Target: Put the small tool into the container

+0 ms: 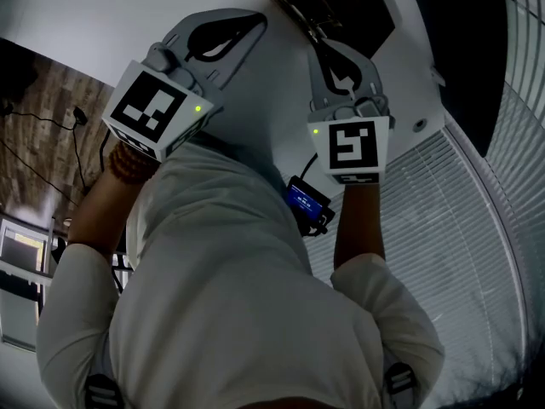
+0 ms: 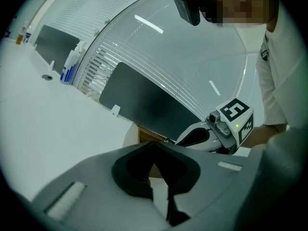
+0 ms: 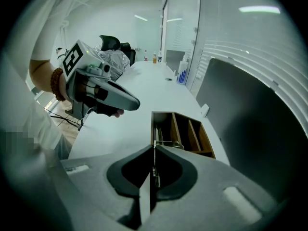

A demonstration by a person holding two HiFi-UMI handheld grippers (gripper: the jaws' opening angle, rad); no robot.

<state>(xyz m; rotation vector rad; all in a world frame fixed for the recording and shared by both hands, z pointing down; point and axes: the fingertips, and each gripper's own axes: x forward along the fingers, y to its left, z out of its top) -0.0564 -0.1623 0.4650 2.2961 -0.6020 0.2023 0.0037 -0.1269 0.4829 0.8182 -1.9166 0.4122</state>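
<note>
While at the wooden container [image 3: 207, 143], right hand-held gripper [image 3: 154, 147] clamped on small tool [image 3: 155, 176]; left hand-held gripper [image 2: 155, 144] together.

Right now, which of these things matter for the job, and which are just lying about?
For the job: right tool, shut on a thin metal piece; wooden container just ahead of it.
Just lying about: spray bottle, office chair, dark panel; left tool, shut and empty.

The thin metal piece [image 3: 155, 173] in the right tool [image 3: 154, 148] is unidentifiable.
</note>
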